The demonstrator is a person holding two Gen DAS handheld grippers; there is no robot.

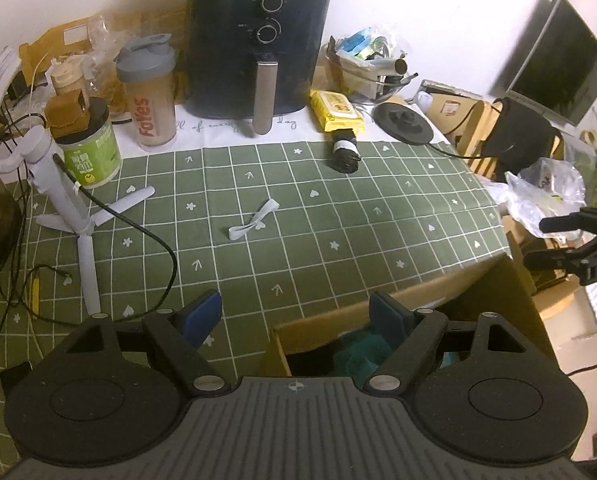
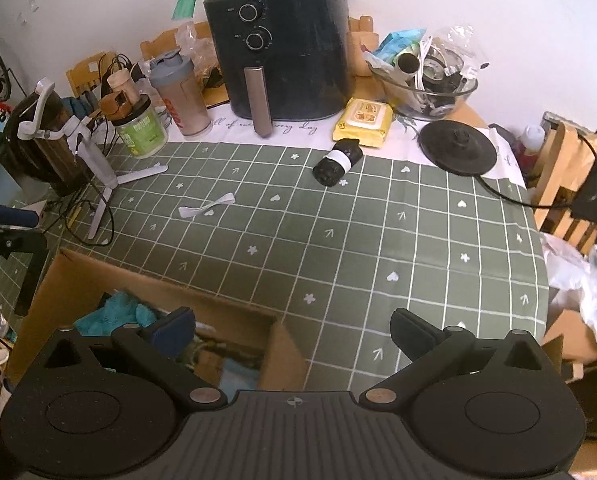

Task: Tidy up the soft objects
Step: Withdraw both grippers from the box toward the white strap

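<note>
Left wrist view: left gripper [image 1: 296, 314] spread wide, empty, over the cardboard box [image 1: 398, 308] at the tablecloth's [image 1: 338, 208] near edge; teal soft items [image 1: 362, 354], perhaps towels, lie inside. Right gripper [image 2: 294, 330] likewise wide, empty.

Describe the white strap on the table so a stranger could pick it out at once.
Start at the big black air fryer at the back of the table, then come forward onto the green checked cloth. The white strap lies flat there, alone, left of the black roll. It is the only thin, pale, looped band on the cloth.
</note>
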